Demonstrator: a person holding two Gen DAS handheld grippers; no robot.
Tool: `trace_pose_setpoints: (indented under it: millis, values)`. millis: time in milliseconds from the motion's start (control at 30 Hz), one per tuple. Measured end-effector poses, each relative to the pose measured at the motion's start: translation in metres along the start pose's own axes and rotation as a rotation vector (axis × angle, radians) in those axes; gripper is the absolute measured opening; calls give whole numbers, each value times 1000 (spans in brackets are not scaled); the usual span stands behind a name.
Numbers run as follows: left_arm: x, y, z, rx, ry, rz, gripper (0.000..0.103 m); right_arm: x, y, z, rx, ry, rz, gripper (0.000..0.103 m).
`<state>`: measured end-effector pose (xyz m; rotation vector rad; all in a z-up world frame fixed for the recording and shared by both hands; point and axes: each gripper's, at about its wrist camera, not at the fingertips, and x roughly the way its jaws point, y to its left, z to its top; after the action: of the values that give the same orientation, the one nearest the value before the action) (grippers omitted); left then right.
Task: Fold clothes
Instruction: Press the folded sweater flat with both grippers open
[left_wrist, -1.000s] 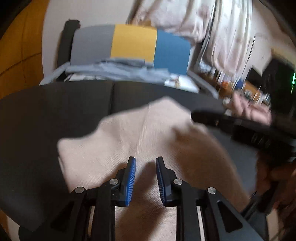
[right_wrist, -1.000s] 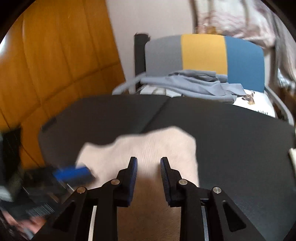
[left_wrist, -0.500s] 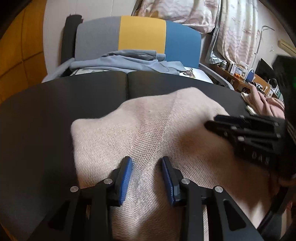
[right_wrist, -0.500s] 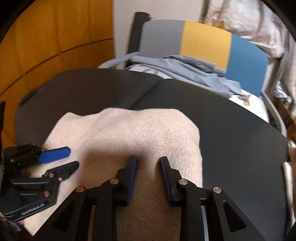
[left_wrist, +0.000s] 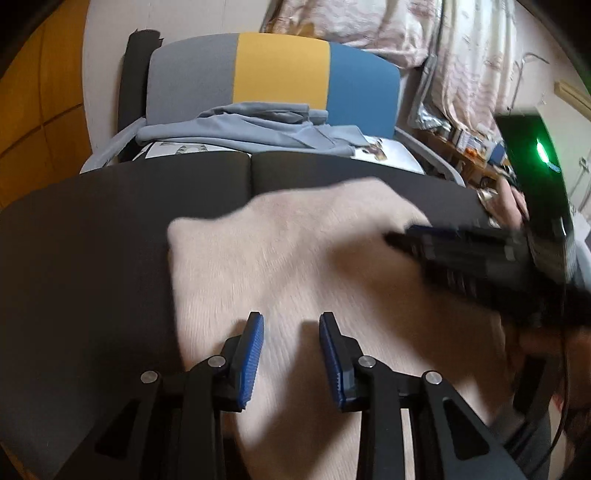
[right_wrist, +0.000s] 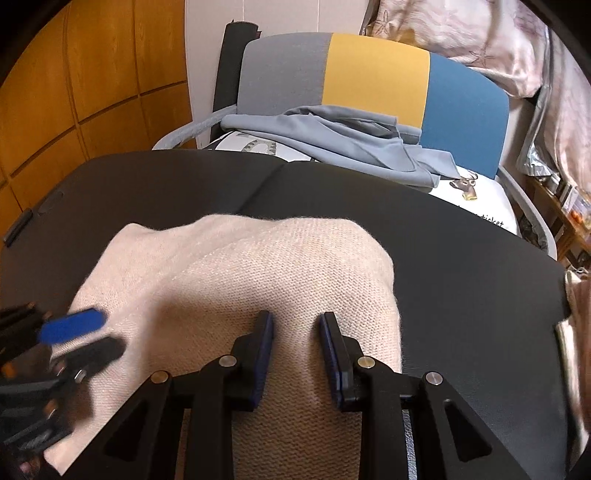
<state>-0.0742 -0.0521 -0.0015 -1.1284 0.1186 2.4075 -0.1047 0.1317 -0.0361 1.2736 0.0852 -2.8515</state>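
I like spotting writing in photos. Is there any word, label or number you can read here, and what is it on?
"ticket": black lettering on the white printed fabric on the chair seat, right wrist view; any letters before it are hidden.
Print under the deer picture: too small to read.
Nothing else readable in either view.

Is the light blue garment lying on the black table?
No, the light blue garment lies on the chair behind the black table.

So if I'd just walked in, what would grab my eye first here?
Probably the cream knitted garment lying on the black table, with a black claw with blue pads poised over its near end and a second claw at its left side. Behind the table, a chair back in grey, yellow and blue stripes stands out, with a grey-blue garment heaped on its seat.
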Motion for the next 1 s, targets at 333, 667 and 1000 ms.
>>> trace_pose_setpoints:
  millis: [333,667,1000]
  values:
    - [-23,-3,-57,78,6,81,31,-50,38,-37,-93,21,6,44]
    - [-30,4,-74,1,10,65,31,-52,58,-51,-102,63,-90,48]
    - [-31,2,-77,-16,5,64,32,-60,53,-52,-82,47,-51,49]
